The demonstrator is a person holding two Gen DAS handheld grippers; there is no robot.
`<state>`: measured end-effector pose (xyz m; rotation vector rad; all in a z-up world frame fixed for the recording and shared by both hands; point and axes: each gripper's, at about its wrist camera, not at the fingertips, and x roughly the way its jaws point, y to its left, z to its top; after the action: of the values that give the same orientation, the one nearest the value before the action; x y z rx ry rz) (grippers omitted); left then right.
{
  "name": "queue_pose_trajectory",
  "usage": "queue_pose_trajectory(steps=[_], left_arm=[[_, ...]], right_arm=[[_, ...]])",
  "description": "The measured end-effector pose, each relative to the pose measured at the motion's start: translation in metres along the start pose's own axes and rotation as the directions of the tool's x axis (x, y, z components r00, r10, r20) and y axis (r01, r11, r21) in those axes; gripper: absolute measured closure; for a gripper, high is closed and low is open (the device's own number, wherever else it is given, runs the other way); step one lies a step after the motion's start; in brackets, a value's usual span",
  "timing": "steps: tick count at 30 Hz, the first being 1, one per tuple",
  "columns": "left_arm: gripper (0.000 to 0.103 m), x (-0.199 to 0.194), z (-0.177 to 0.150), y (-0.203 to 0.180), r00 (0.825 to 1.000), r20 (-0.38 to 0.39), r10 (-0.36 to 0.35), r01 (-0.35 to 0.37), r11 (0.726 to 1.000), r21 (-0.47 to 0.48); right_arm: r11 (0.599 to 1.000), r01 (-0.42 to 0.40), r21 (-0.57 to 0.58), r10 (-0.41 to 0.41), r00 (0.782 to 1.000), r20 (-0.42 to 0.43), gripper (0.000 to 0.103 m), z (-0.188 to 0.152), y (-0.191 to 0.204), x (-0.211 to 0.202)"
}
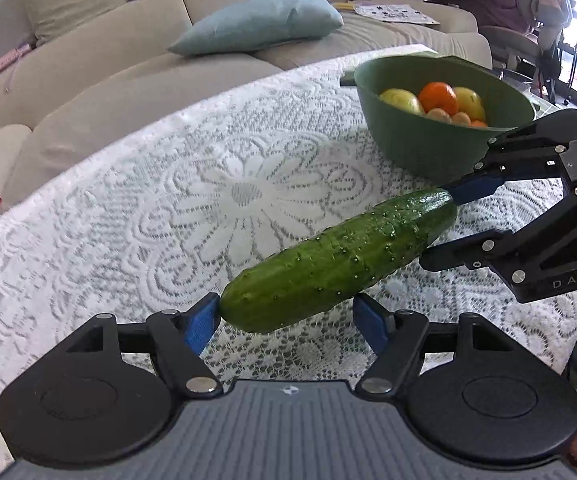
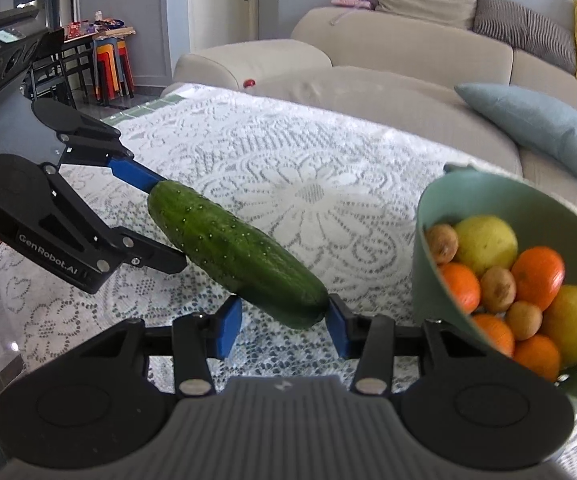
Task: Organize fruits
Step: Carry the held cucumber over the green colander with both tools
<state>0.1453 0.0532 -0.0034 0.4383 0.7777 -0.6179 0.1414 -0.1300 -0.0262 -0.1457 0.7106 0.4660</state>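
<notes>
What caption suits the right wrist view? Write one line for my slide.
Two hand-held grippers, left and right, hold a bumpy dark-green cucumber above a white lace tablecloth, beside a fruit-filled green bowl.

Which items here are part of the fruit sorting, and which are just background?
Job: cucumber held between left tongs and right tongs; green bowl with oranges, yellow fruit.
Background: lace tablecloth, blue cushion, sofa.

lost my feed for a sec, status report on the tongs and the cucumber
Left tongs and right tongs each at one end of cucumber, held above lace tablecloth. Green bowl of fruit close by. Nothing in the way.
</notes>
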Motion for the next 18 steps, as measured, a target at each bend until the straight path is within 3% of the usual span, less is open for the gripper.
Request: queue_pose_trajectory(steps=[7, 12, 18], left_arm=[[0.020, -0.025, 0.019, -0.018, 0.996, 0.064, 0.059, -0.060, 0.998, 0.014], [0.020, -0.029, 0.036, -0.029, 0.994, 0.067, 0.085, -0.085, 0.996, -0.014], [0.020, -0.026, 0.055, -0.043, 0.993, 0.086, 0.079, -0.074, 0.995, -0.060]], right_arm=[[1.000, 0.006, -0.015, -0.005, 0.998, 0.064, 0.059, 0.010, -0.009, -0.029], [0.999, 0.022, -0.049, -0.018, 0.996, 0.085, 0.059, 0.016, -0.020, -0.043], [0.996, 0.026, -0.086, -0.017, 0.994, 0.109, 0.059, 0.017, -0.048, -0.061]])
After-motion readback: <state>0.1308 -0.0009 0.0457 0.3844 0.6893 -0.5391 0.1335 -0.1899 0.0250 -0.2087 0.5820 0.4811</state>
